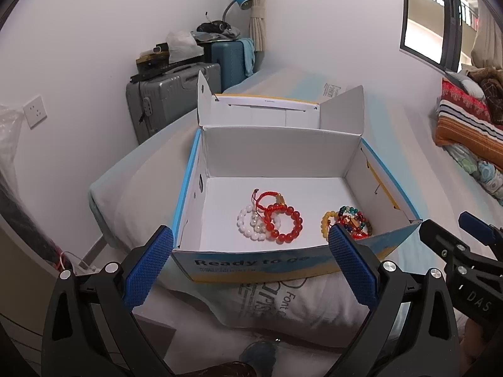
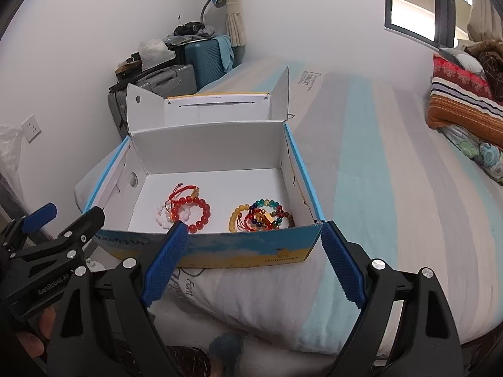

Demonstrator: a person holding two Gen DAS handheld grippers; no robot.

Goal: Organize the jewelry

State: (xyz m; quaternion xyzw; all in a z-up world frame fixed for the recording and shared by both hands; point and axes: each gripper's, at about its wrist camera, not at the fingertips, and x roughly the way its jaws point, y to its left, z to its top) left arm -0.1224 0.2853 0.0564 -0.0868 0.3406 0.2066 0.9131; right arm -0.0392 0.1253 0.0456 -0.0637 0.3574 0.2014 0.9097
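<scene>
Both sets of jaws are standing spread wide with nothing between the blue ribbed pads: your left gripper is hovering at the near wall of the open cardboard box, and your right gripper is hanging just short of that same wall toward the box's right corner. You are looking down at the jewelry lying on the white box floor in two heaps: a red bead bracelet overlapping a white bead bracelet with a red cord bracelet draped across both, and, near the right wall, a tangle of multicoloured bead bracelets with a yellow bead bracelet at its left edge. Trouble is likely waiting in those overlaps: the beads are round, glossy and hard, so the pads may be slipping off them, and pinching one strand could be dragging its neighbours up too, since the cord is threading through the pile. You are also working over thin folded card sitting on a soft bed, so a finger catching the near wall could be tipping or sliding the whole box. The upright lid flaps are looking flimsy as well.
</scene>
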